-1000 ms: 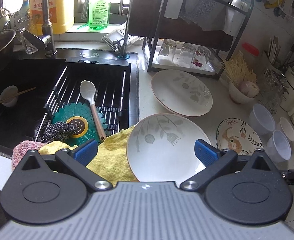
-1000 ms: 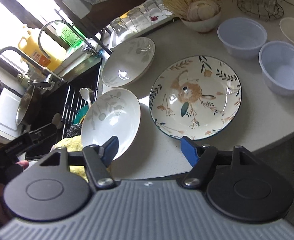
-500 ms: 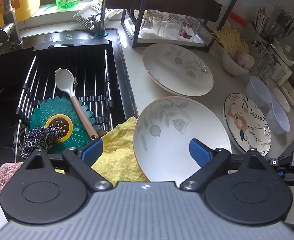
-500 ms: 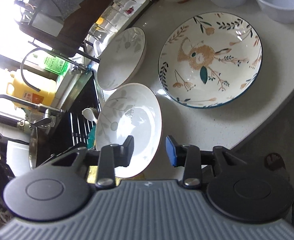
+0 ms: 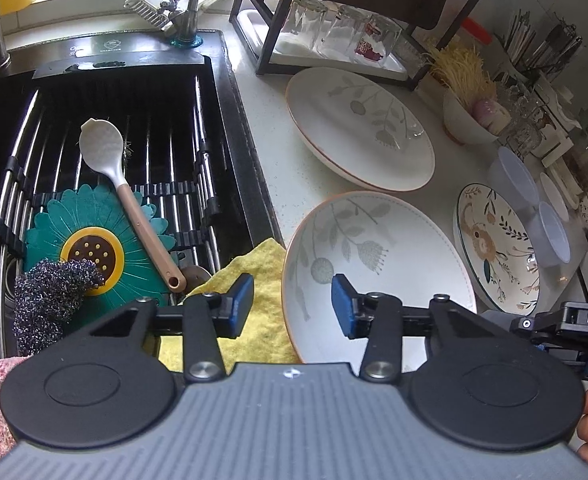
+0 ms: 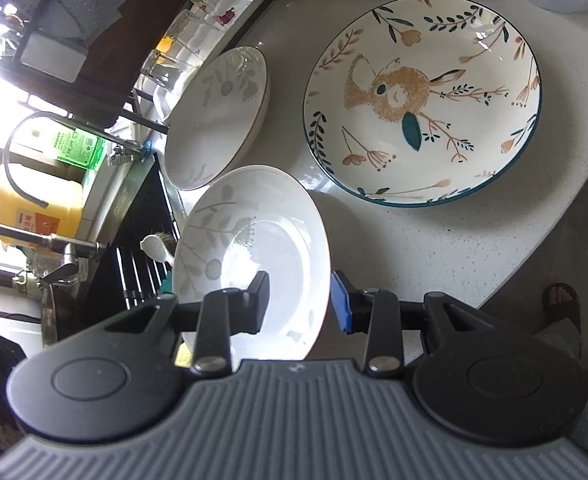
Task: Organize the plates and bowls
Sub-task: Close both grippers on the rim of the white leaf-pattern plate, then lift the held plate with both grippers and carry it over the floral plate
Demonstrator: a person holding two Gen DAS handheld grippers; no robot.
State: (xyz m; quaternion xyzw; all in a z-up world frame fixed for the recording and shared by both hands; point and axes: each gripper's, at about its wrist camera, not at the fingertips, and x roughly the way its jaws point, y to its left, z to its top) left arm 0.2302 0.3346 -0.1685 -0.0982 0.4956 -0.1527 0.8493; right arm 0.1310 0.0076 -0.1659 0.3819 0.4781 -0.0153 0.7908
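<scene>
A white plate with grey flowers (image 5: 377, 264) lies on the counter, its left edge on a yellow cloth (image 5: 250, 312). My left gripper (image 5: 292, 306) straddles its left rim with a gap on each side. My right gripper (image 6: 299, 302) straddles its right rim (image 6: 321, 280), also with a gap. A second grey-flower plate (image 5: 357, 128) lies behind it. A rabbit-pattern plate (image 6: 421, 100) lies to the right, also in the left wrist view (image 5: 497, 248). Two clear plastic bowls (image 5: 533, 204) stand beyond it.
The black sink (image 5: 106, 152) holds a rack with a white spoon (image 5: 106, 152), a green flower mat (image 5: 94, 248) and a scourer (image 5: 50, 292). A dark rack with glasses (image 5: 341, 36) stands at the back. A bowl of noodles (image 5: 469, 108) stands at right.
Both grippers have narrowed from wide open and moved onto the near plate's rims, left gripper at its left rim, right gripper at its right rim.
</scene>
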